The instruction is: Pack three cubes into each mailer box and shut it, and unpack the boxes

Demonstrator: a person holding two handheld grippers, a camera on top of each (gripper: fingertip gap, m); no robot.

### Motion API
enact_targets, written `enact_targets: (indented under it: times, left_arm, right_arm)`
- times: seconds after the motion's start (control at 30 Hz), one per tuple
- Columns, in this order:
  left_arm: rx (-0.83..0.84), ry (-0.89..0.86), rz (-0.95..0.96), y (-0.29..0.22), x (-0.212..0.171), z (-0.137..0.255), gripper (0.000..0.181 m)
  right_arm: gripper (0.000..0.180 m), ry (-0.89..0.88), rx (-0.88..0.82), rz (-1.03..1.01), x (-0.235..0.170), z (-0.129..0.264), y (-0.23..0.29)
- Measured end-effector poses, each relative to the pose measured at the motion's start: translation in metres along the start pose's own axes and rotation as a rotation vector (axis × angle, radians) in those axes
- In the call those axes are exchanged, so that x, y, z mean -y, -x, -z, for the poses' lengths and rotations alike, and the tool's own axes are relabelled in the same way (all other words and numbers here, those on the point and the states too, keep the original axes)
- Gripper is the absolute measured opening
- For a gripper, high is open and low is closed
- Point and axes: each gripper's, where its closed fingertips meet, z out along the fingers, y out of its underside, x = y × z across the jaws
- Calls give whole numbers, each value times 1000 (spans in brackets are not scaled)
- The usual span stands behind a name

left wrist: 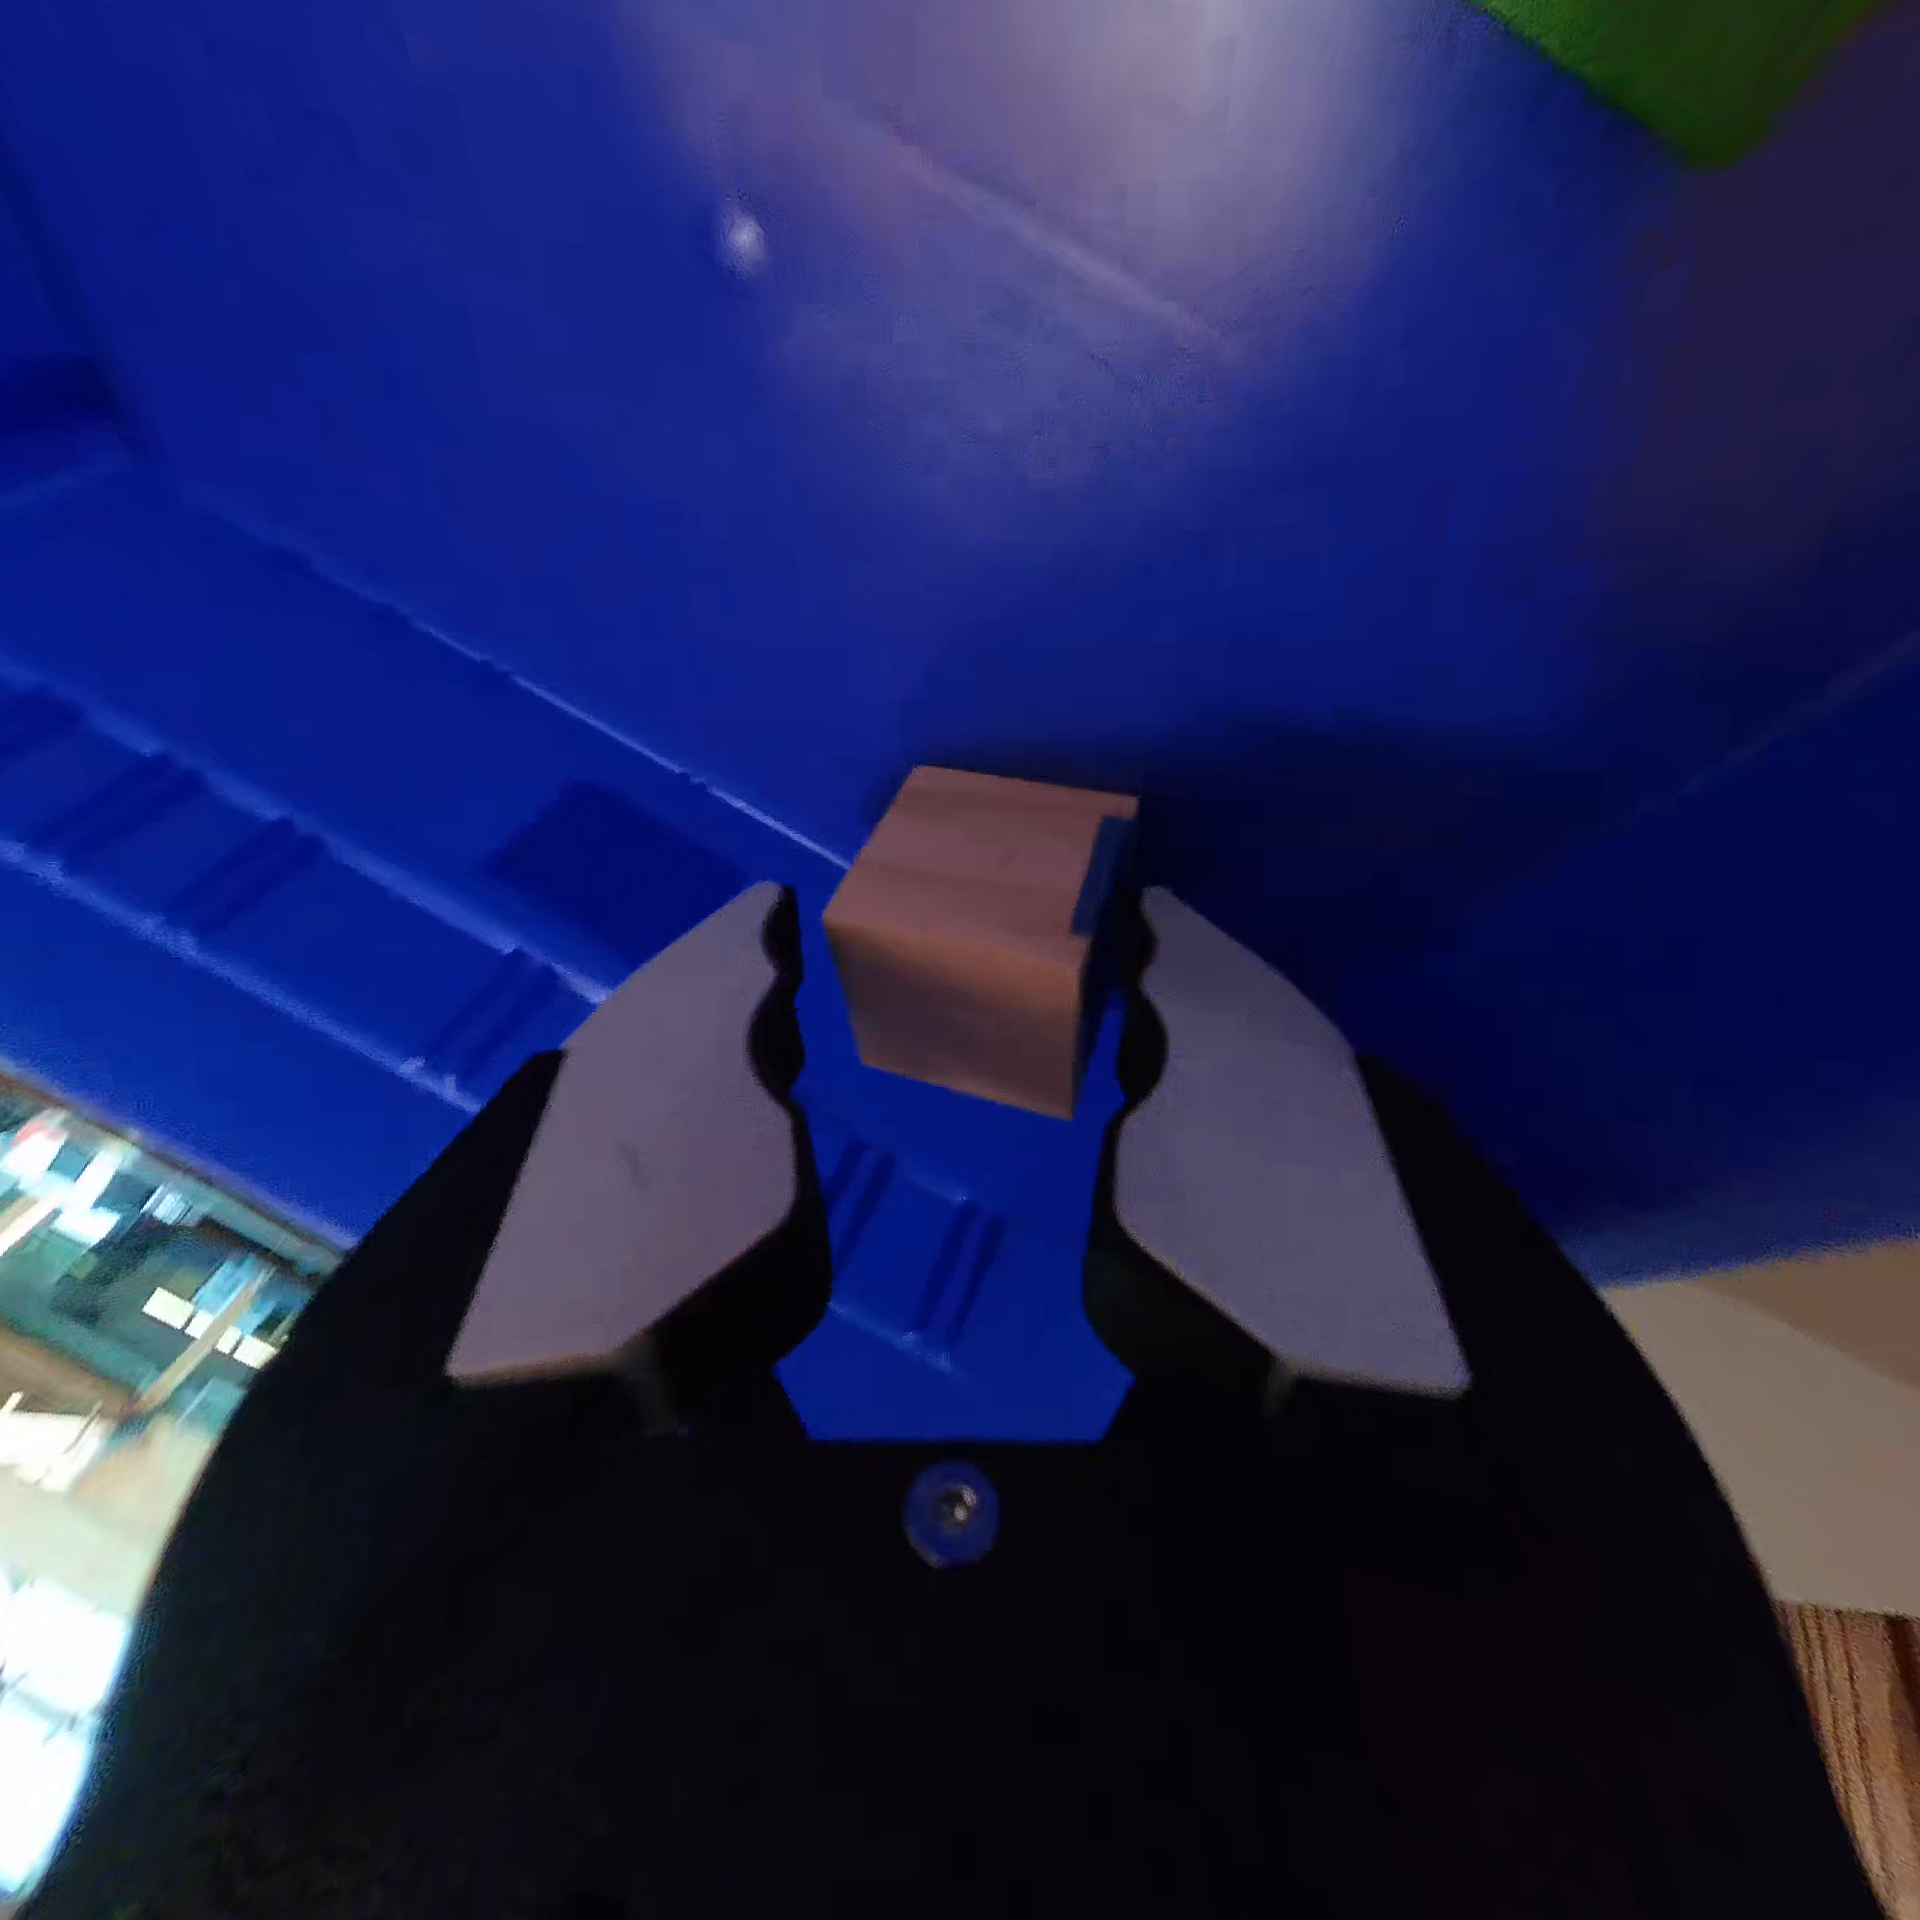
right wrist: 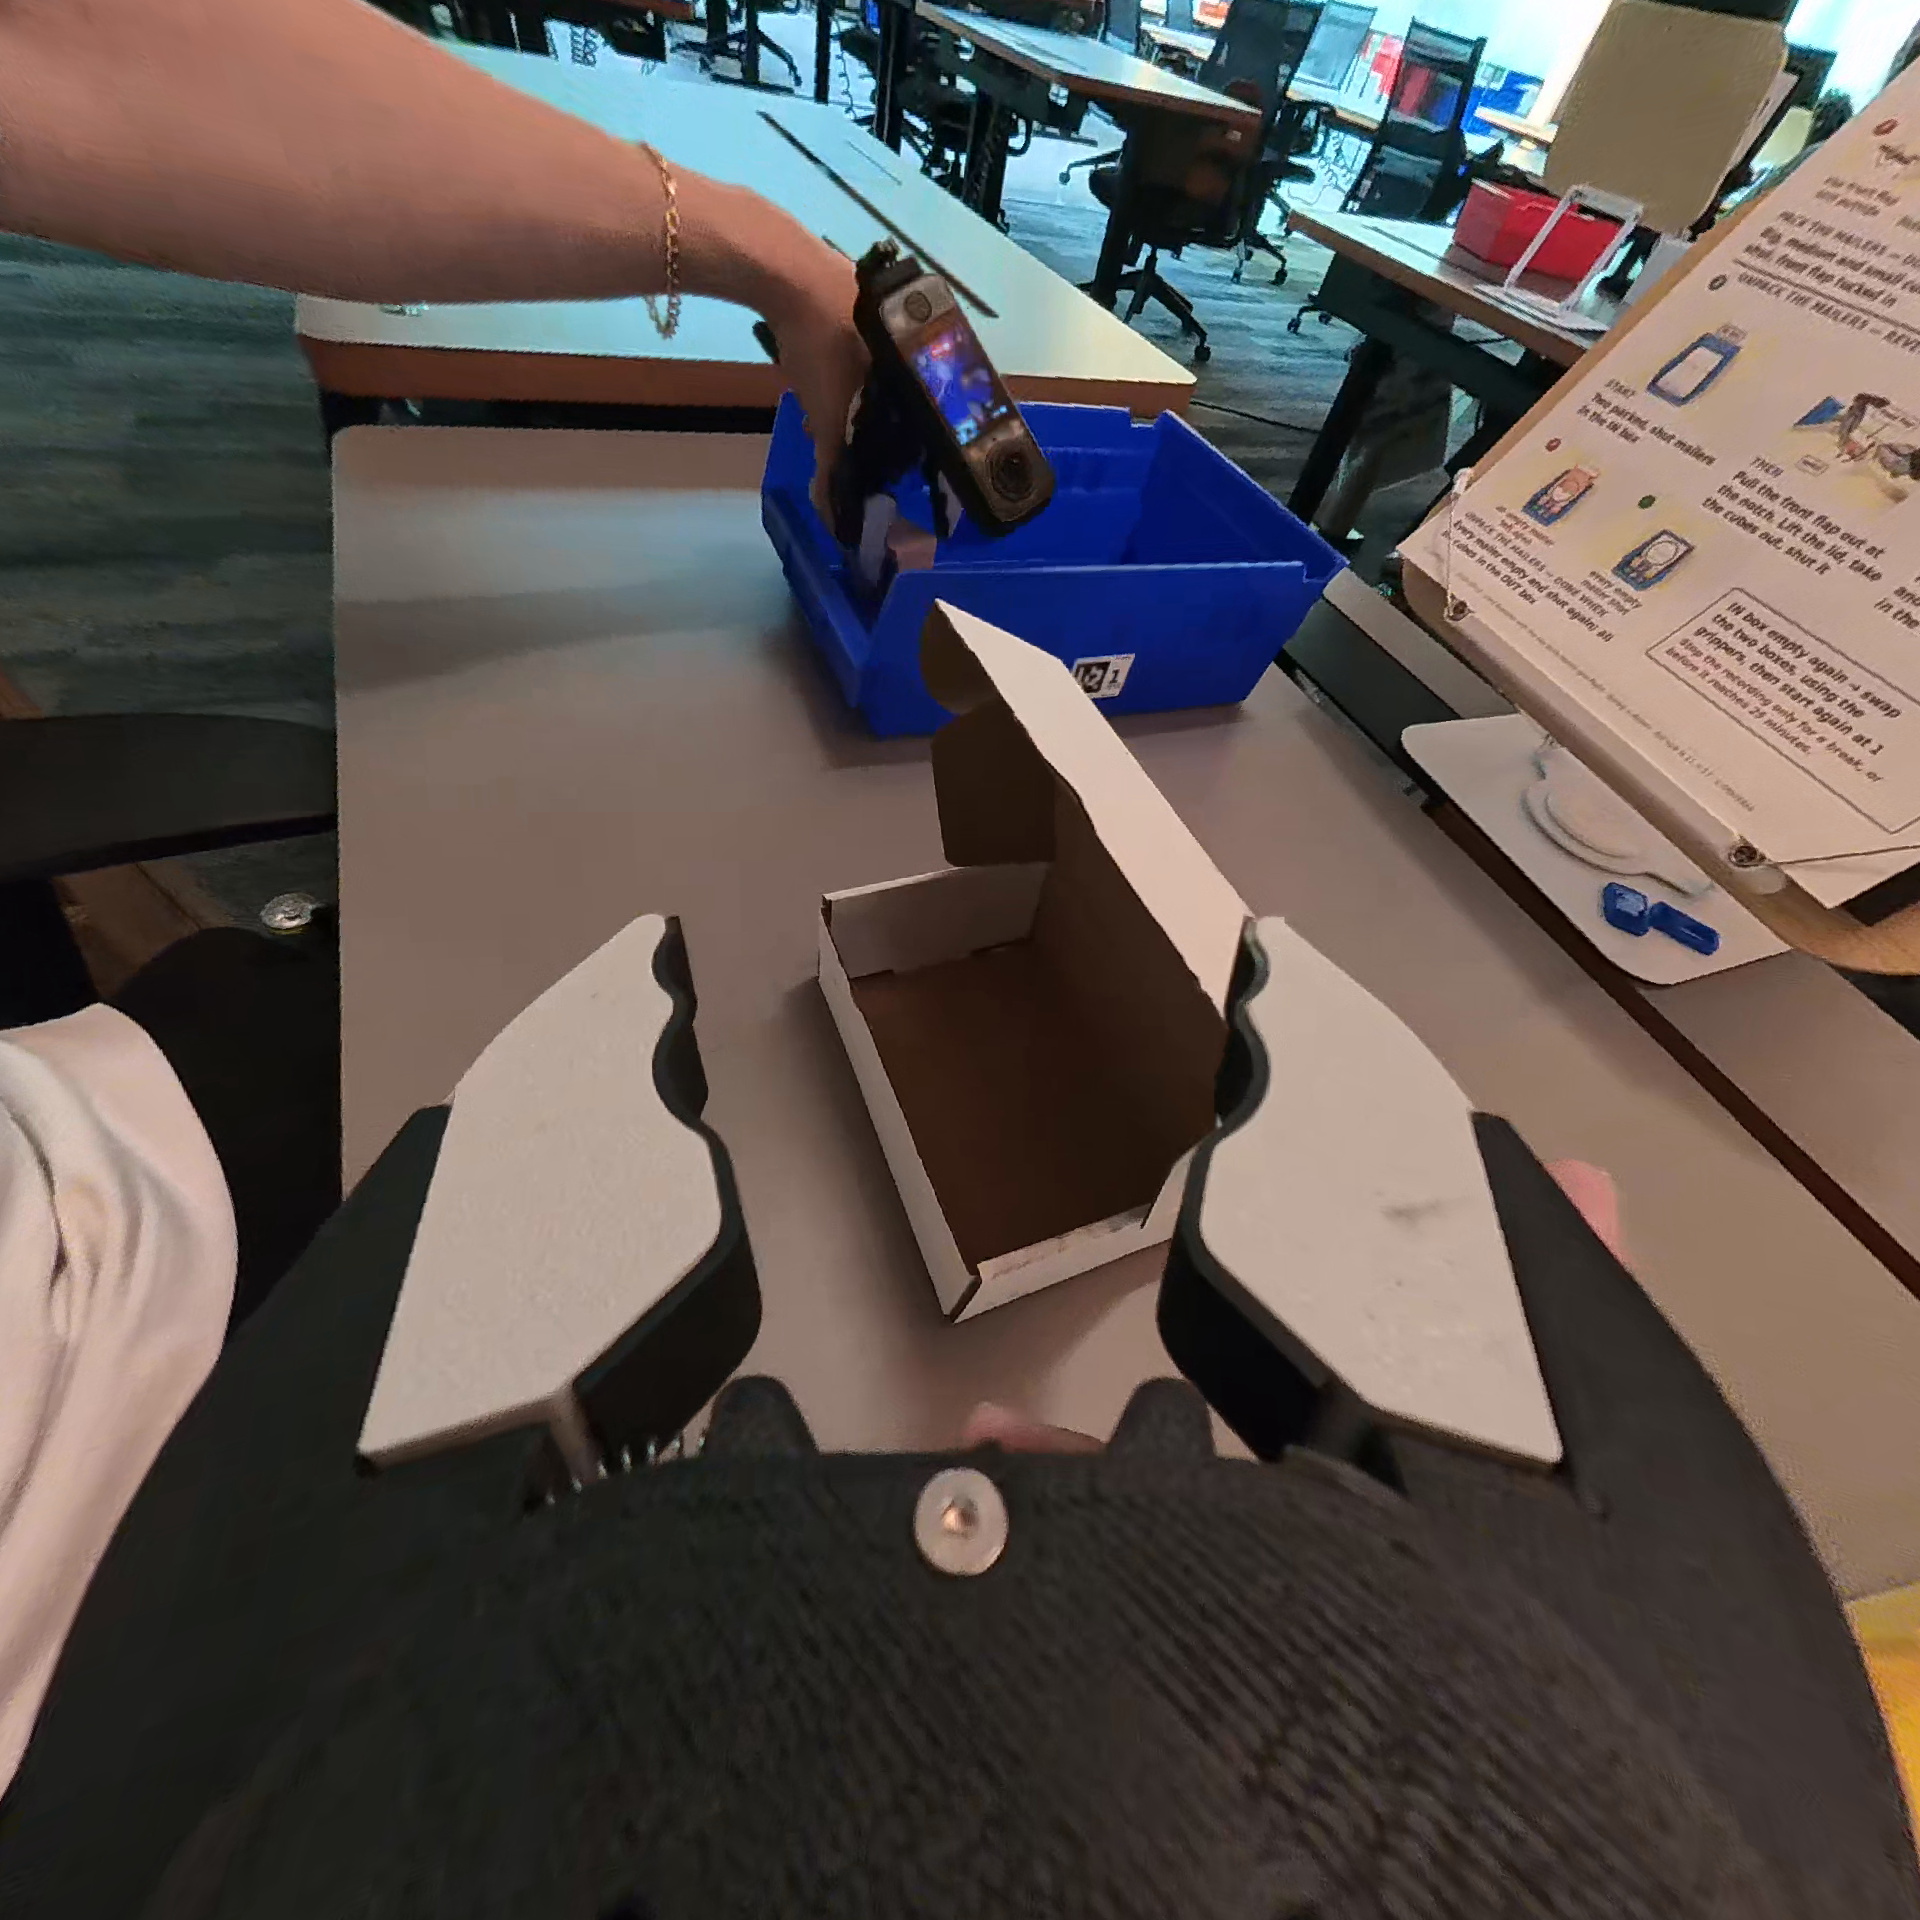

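Left gripper (left wrist: 961, 971): inside blue bin (right wrist: 1195, 613), far on table (right wrist: 623, 727); jaws flank wooden cube (left wrist: 966, 977), seemingly not yet clamped.
Right gripper (right wrist: 961, 1049): jaws apart, empty.
Mailer box (right wrist: 1029, 1091): near centre, lid raised, no cubes inside.

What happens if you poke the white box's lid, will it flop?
Probably it bends. The box looks like thin cardboard, and its lid stands up on one fold, so a poke would likely swing it. The box is empty, so it is probably light and may slide on the smooth table.
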Motion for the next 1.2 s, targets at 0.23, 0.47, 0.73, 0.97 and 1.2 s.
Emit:
enact_targets:
  times: [0.23,0.47,0.73,0.97,1.2]
  left_arm:
    - [84,-420,238,17,31,75,50]
    - [134,-1186,276,-37,59,254,49]
    - [315,-1469,-59,-174,102,361,49]
    - [428,-1393,-300,-229,149,358,48]
    - [342,-1499,-195,-230,183,338,53]
  right_arm:
    - [91,-1,-3,-23,4,-3,6]
    - [90,-192,103,-248,42,-21,30]
    - [86,-313,425,-685,68,-52,82]
    - [78,-292,472,-690,66,-59,95]
    - [57,-105,402,-569,31,-72,79]
